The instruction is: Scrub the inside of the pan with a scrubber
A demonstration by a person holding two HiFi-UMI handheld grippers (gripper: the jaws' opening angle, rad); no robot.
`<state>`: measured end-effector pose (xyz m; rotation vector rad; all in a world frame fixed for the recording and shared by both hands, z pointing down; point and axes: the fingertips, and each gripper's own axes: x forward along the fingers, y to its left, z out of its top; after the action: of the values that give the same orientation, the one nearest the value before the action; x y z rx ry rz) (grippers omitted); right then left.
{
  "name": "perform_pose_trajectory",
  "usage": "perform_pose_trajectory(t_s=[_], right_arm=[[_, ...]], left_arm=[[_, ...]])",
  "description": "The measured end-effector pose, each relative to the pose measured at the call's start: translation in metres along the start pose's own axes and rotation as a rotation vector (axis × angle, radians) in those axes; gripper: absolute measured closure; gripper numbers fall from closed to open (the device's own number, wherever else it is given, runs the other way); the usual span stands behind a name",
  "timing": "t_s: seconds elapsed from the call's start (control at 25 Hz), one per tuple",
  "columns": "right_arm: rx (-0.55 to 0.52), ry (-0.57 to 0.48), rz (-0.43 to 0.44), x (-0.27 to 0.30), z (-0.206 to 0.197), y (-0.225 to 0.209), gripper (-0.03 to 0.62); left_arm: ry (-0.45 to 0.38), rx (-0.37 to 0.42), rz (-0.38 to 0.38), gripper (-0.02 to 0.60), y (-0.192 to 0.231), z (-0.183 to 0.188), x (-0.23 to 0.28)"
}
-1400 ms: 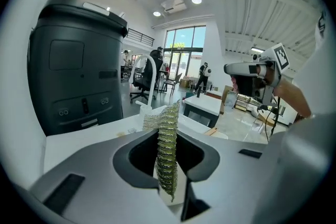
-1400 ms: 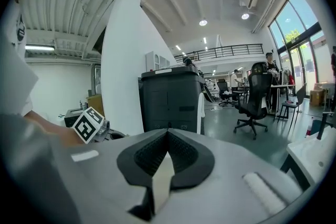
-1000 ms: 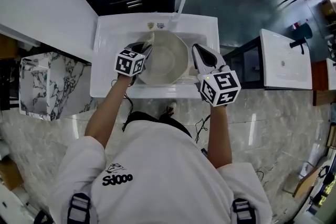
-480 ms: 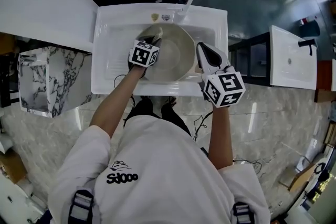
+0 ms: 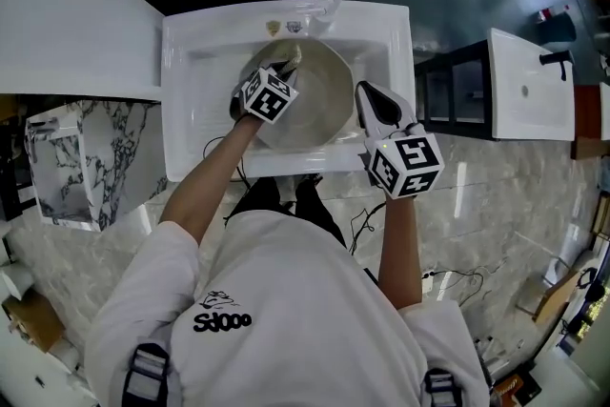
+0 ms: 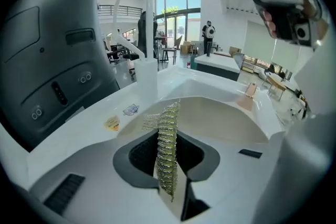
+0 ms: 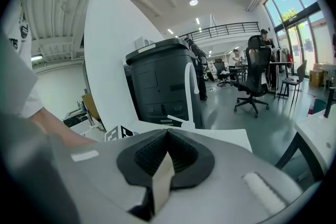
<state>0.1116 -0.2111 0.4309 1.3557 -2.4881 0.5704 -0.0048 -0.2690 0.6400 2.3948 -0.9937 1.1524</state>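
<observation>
Left gripper (image 5: pixel 284 67) clamped on mesh scrubber (image 6: pixel 167 147) at pan's (image 5: pixel 324 105) far rim in sink (image 5: pixel 202 100); right gripper (image 5: pixel 366 92) closed beside right rim.

The white shirt (image 5: pixel 286 300) carries a black print (image 5: pixel 222 322) reading roughly "Sdooo"; sink stickers (image 6: pixel 112 123) are illegible

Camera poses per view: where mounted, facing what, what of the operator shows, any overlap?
Head view: head-mounted, facing steeply down at sink and pan; shows shirt, forearms, left gripper, right gripper.
Left gripper view: on left gripper, facing faucet over the pan; fingers shut on scrubber.
Right gripper view: on right gripper, facing faucet and room; fingers together.
Shared by all: faucet.
</observation>
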Motion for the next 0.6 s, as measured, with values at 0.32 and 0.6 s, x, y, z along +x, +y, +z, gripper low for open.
perform_pose_trajectory(t_s=[0.32,0.6], right_arm=[[0.036,0.013,-0.038,-0.005,-0.009,-0.013,0.585],[0.053,0.026,-0.052,-0.001,-0.016,-0.018,0.585]], left_arm=[[0.050,0.393,0.104,0.511,-0.003,0.002,0.003],[0.050,0.439,0.100,0.511,-0.005,0.005,0.014]])
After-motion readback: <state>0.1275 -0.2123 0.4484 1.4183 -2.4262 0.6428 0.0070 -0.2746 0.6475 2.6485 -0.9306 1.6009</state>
